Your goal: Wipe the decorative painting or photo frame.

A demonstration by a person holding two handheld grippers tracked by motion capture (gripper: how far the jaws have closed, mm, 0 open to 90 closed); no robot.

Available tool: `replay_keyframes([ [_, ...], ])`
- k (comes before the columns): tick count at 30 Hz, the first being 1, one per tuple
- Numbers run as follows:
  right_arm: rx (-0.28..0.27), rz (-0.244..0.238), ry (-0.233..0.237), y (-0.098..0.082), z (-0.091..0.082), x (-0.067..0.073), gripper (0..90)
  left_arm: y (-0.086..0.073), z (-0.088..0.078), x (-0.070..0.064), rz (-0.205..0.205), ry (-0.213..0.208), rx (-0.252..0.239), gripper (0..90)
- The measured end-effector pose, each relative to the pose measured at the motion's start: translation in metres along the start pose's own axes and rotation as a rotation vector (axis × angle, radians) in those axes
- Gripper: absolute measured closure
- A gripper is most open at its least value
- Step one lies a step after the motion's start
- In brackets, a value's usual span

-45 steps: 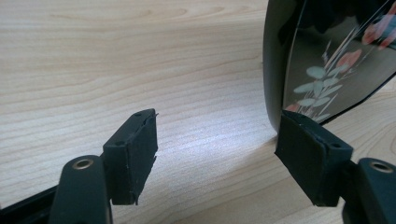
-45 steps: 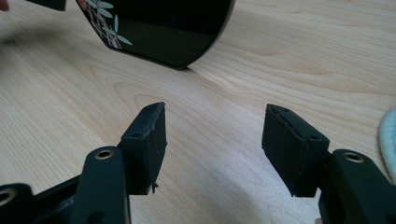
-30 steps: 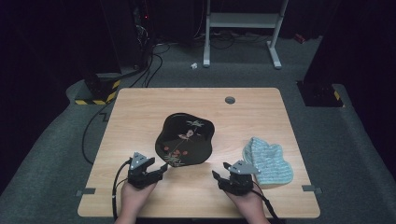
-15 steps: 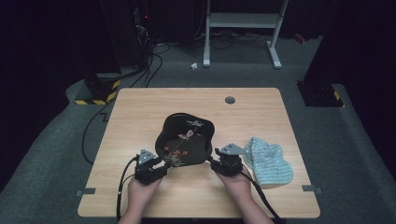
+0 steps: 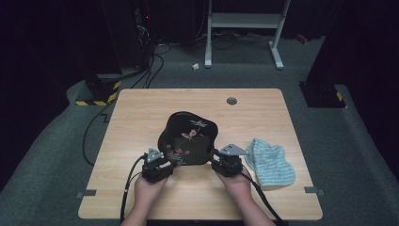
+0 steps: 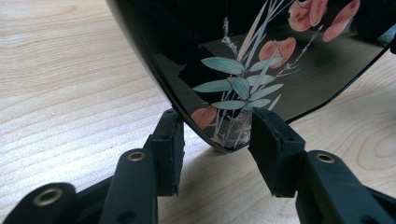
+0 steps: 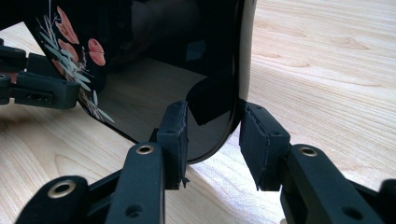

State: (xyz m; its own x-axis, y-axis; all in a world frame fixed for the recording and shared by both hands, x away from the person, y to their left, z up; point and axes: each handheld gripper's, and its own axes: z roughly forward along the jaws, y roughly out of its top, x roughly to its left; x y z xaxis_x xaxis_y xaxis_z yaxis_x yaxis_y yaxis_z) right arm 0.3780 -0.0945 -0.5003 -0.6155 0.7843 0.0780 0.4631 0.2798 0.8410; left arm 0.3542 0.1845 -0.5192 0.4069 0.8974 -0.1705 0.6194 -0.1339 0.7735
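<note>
A black lacquer tray (image 5: 188, 136) painted with pink flowers and green leaves lies flat in the middle of the wooden table (image 5: 141, 113). My left gripper (image 5: 171, 158) is at its near left corner. In the left gripper view the tray (image 6: 243, 60) has that corner between the pads, which have just been closing and now touch it on both sides. My right gripper (image 5: 213, 159) is at the near right rim. Its jaws have just been closing across the tray (image 7: 154, 93) wall, outer pad against it, inner pad a little off.
A light blue knitted cloth (image 5: 270, 160) lies on the table right of my right hand. A round grey grommet (image 5: 231, 100) sits near the far edge. Cables and a white stand base (image 5: 244, 21) are on the dark floor beyond.
Both hands came in from the table's front towards the tray, the right one moving left. The jaws, apart from the tray before, now straddle its near edges.
</note>
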Motion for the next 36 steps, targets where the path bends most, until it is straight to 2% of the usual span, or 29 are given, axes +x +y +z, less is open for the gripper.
replay_keyframes([
  [6,0.001,-0.004,-0.002,0.001,0.001,-0.001,61.6,0.001,0.003,0.000,0.002,0.000,0.005,54.9],
  [11,0.004,-0.003,0.009,0.002,-0.001,0.000,56.2,-0.002,0.002,0.001,0.016,0.002,0.016,51.6],
  [15,-0.002,-0.013,0.008,0.001,-0.007,0.001,48.0,-0.009,-0.006,0.005,0.037,0.016,0.019,45.5],
  [19,0.001,-0.022,-0.001,-0.004,-0.016,0.000,36.2,-0.020,-0.016,0.014,0.084,0.059,0.048,37.9],
  [22,0.029,-0.040,-0.022,-0.013,-0.024,-0.004,31.4,-0.031,-0.029,0.027,0.126,0.123,0.079,31.8],
  [24,0.056,-0.046,-0.029,-0.022,-0.030,-0.008,29.5,-0.040,-0.040,0.039,0.138,0.149,0.088,27.7],
  [26,0.104,-0.035,-0.023,-0.033,-0.035,-0.011,25.4,-0.046,-0.050,0.048,0.125,0.133,0.103,21.6],
  [27,0.122,-0.044,-0.028,-0.037,-0.036,-0.012,25.0,-0.050,-0.054,0.053,0.123,0.125,0.116,18.5],
  [29,0.166,-0.066,-0.044,-0.048,-0.039,-0.013,26.1,-0.057,-0.059,0.058,0.128,0.109,0.130,0.0],
  [31,0.210,-0.082,-0.052,-0.059,-0.037,-0.015,22.7,-0.062,-0.064,0.060,0.116,0.117,0.117,0.0],
  [34,0.212,-0.084,-0.049,-0.061,-0.040,-0.015,21.7,-0.062,-0.065,0.062,0.098,0.119,0.111,1.0],
  [35,0.211,-0.084,-0.049,-0.061,-0.040,-0.015,21.7,-0.062,-0.065,0.063,0.104,0.134,0.109,0.8],
  [36,0.211,-0.082,-0.050,-0.061,-0.039,-0.015,21.6,-0.061,-0.065,0.064,0.092,0.144,0.097,3.9],
])
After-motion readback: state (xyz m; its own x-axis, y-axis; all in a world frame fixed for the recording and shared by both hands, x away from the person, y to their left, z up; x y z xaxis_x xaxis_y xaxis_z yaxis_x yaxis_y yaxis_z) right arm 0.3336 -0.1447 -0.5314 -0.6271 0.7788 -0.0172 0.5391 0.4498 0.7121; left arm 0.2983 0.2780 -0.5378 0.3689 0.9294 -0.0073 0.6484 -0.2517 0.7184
